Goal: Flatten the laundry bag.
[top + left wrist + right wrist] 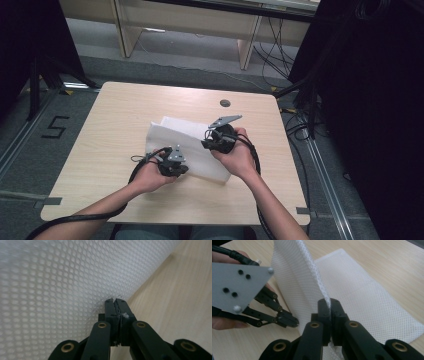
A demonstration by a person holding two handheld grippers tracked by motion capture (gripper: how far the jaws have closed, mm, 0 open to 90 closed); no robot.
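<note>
A white mesh cloth (175,132) lies partly folded in the middle of the wooden table (115,120). My left gripper (182,169) is at the cloth's near left edge. In the left gripper view its jaws (116,302) are shut, pinching the edge of the mesh cloth (50,277). My right gripper (206,145) is over the cloth's middle. In the right gripper view it (329,303) is shut on a fold of the cloth (294,277) that stands up from the flat part (367,292). The left gripper (293,321) with its grey plate shows there too, gripping the same raised layer.
A small round grey cap (225,103) sits in the tabletop near its far edge. Wooden furniture legs (247,47) stand on the floor behind the table. Black cables (300,120) and dark drapes flank the right side. A "5" mark (54,127) is on the floor at left.
</note>
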